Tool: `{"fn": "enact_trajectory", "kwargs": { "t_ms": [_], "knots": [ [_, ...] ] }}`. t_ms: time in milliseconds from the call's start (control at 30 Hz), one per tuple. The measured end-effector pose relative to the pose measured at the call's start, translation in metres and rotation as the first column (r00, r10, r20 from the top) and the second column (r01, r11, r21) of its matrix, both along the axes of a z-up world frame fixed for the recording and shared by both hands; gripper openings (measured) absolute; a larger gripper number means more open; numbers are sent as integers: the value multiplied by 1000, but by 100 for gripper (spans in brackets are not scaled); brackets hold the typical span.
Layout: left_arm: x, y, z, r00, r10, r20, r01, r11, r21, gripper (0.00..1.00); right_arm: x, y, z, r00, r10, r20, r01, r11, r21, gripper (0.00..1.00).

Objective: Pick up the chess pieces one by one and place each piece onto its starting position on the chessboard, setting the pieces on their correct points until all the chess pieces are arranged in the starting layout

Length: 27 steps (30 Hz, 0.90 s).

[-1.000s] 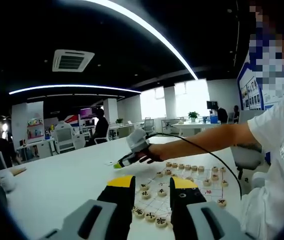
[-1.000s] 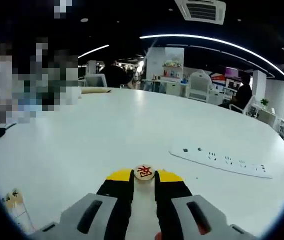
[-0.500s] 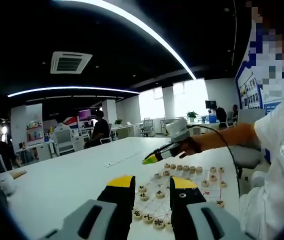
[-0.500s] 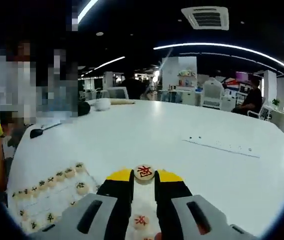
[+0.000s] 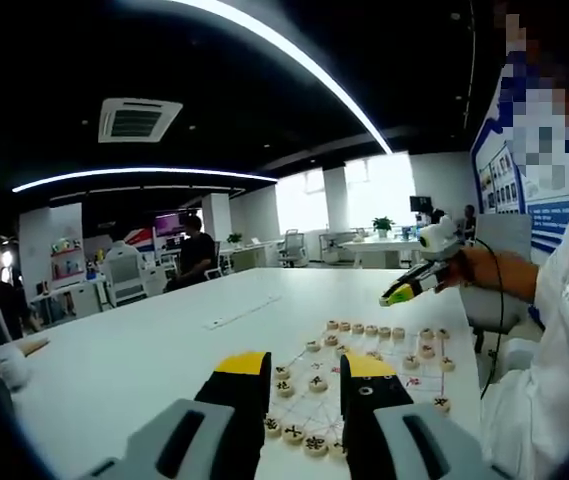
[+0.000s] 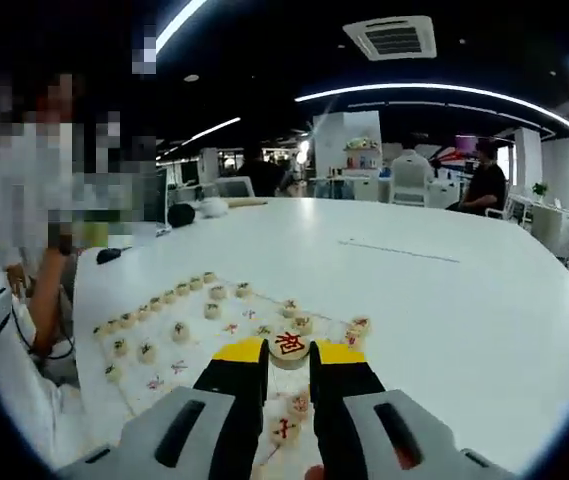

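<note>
Fingers of the right gripper [image 6: 288, 362] pinching one red-marked chess piece [image 6: 289, 345] by its rim, hovering over the chessboard [image 6: 189, 335] on the white worktop [image 6: 444, 310]. Left gripper [image 5: 304, 385] fingers parted, holding nothing. Likely light, rigid, smooth-edged disc; gripping across opposite edges. Roughly twenty pieces already sitting on the board, exact count unclear.

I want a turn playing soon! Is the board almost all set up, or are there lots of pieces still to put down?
Getting close. Many pieces already sit on the chessboard, including a full back row. The right hand-held gripper holds one red-marked piece above the board, not yet placed. The left hand-held gripper is open. How many pieces remain is unclear.
</note>
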<state>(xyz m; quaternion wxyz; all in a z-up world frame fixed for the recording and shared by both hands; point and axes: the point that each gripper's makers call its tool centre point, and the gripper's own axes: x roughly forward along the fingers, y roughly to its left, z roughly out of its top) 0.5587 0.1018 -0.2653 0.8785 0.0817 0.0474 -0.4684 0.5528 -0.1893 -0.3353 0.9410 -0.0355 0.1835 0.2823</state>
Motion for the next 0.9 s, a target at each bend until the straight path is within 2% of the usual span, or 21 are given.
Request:
{"fn": "enact_trajectory", "kwargs": {
  "t_ms": [133,233,400,900],
  "knots": [
    [-1,-2,-1,1000,-7,-2,7,1000,5,29,-34,0,-20,998,54,-32,-56,996,-73,18],
    [-1,-3,-2,1000,-6,-3,6,1000,9,29,-44,0,-30,997,57,-49,-62,993,-96,18],
    [-3,-3,0,1000,-10,3,10,1000,7,29,-46,-5,-40,997,38,-70,-44,995,-86,18],
    [-1,-2,0,1000,-6,2,6,1000,3,29,-41,-7,-52,996,19,-92,-26,996,-82,18]
  ]
}}
